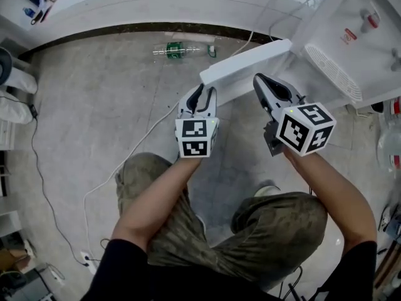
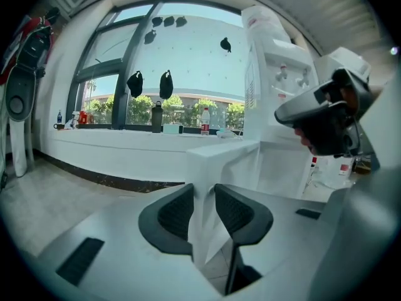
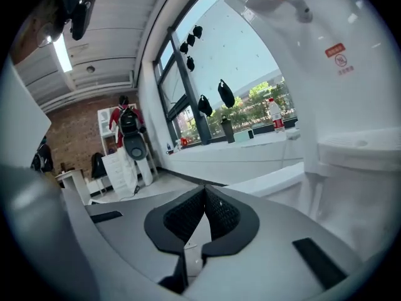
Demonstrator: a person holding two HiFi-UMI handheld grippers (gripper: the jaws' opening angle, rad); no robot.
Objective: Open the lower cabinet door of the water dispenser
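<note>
The white water dispenser (image 1: 351, 49) stands at the upper right of the head view. Its lower cabinet door (image 1: 247, 61) is swung out toward me as a white slab. My left gripper (image 1: 203, 89) is at the door's free end, and in the left gripper view (image 2: 203, 193) both dark pads press on the door's thin edge (image 2: 219, 158). My right gripper (image 1: 260, 79) hovers just right of the door, beside the dispenser's body (image 3: 351, 74). Its jaws (image 3: 203, 196) are shut with nothing between them.
A plastic bottle (image 1: 177, 50) lies on the grey floor near the low white window ledge (image 1: 156, 8). A white cable (image 1: 144, 143) runs across the floor to the left of my knees. A clear water jug (image 1: 391, 146) sits at the right edge.
</note>
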